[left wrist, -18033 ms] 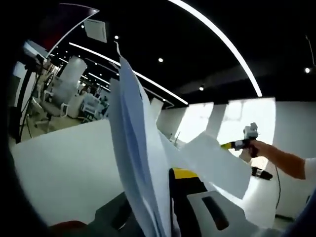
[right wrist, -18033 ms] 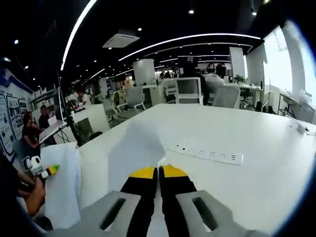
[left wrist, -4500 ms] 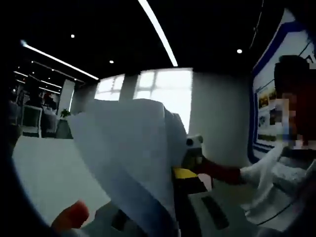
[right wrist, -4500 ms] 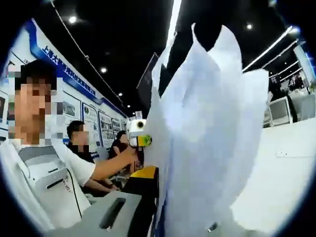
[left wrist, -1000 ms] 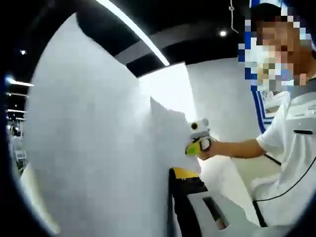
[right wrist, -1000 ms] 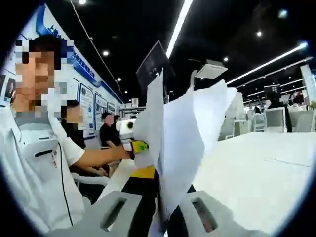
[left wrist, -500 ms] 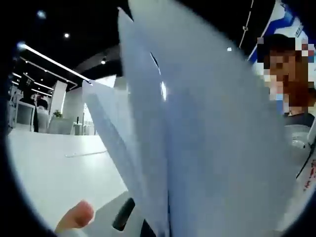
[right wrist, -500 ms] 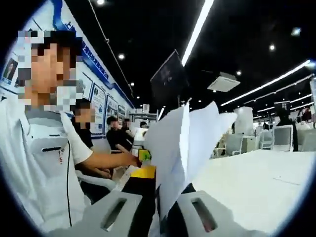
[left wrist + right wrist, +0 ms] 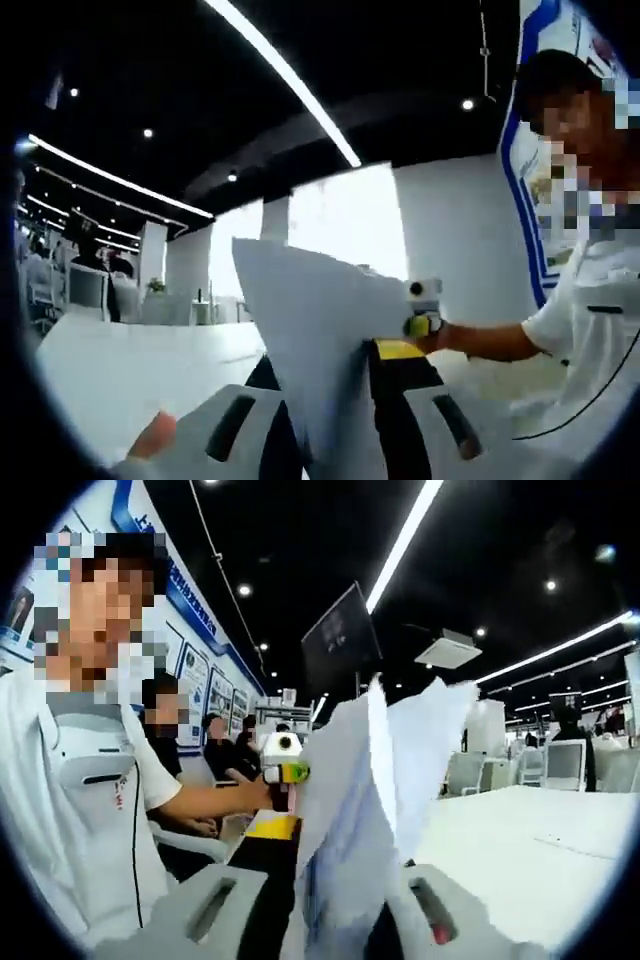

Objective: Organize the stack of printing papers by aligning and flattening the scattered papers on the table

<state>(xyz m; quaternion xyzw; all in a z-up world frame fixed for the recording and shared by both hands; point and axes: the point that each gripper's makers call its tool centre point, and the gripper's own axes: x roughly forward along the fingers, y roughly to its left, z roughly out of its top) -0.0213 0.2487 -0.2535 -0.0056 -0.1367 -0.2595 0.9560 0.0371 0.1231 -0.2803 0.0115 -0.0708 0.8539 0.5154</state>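
Both grippers clamp the papers (image 9: 320, 330) upright above the table (image 9: 530, 850): left gripper (image 9: 335, 400) one side, right gripper (image 9: 320, 880) the other.

— What colours show?
— The papers (image 9: 318, 335) (image 9: 365, 800) are white, bluish in shadow. The left gripper (image 9: 335, 400) is grey and black with a yellow tip.
— The table (image 9: 520, 850)?
— White.
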